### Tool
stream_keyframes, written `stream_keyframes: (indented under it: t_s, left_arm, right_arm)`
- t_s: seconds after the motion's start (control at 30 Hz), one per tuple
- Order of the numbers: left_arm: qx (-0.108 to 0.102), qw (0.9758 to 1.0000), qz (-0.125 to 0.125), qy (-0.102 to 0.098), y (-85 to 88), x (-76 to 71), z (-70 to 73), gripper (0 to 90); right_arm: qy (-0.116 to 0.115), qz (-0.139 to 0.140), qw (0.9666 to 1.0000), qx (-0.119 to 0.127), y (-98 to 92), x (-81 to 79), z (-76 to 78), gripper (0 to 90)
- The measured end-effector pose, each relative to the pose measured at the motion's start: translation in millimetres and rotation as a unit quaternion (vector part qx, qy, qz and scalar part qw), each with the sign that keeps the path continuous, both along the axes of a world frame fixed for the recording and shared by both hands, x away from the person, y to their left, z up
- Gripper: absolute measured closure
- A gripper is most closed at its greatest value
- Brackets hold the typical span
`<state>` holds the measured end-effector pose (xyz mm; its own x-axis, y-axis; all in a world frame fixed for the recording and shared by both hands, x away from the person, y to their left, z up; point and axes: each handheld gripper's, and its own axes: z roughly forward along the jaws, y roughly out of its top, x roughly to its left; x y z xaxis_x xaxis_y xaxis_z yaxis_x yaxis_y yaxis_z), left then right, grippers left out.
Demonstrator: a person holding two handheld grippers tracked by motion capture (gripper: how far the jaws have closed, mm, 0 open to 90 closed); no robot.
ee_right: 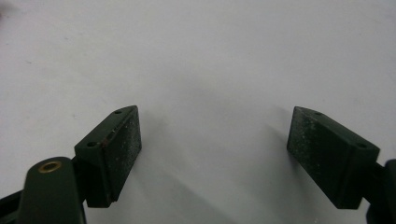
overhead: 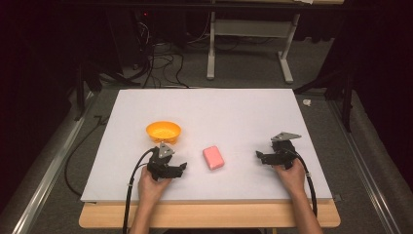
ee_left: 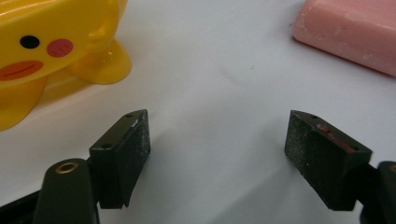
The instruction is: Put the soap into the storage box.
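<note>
The pink soap bar (overhead: 214, 157) lies flat on the white table (overhead: 204, 105), a little below the middle of the high view, with its long axis running up and down the frame and slightly tilted. The yellow duck-faced bowl (overhead: 163, 131) stands up and to the left of it, apart from it. The left gripper (overhead: 181, 168) sits just left of the bar, low in the frame, pointing toward it; in its own view the bar's corner (ee_left: 348, 32) shows at the upper right, beyond the right jaw, and the bowl (ee_left: 44, 51) at the upper left. Its jaws stand apart with nothing between them. The right gripper (overhead: 259, 155) is at the right, farther off from the bar, its jaws also spread over bare table. The left hand (overhead: 151, 187) looks the nearer one for a reach, which I'd judge needs a swing toward the bar.
</note>
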<state>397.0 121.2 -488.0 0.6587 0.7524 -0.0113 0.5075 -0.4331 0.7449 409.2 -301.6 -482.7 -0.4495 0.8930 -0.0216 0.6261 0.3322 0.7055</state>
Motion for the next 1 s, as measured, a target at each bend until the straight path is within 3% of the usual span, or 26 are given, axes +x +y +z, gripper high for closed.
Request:
stream_keyframes:
  t_s: [1.0]
  left_arm:
    - [0.001,1.0000,-0.001,0.001,-0.4,0.5,0.3,22.9]
  right_arm:
    - [0.000,0.001,1.0000,-0.001,-0.7,0.1,0.1,18.6]
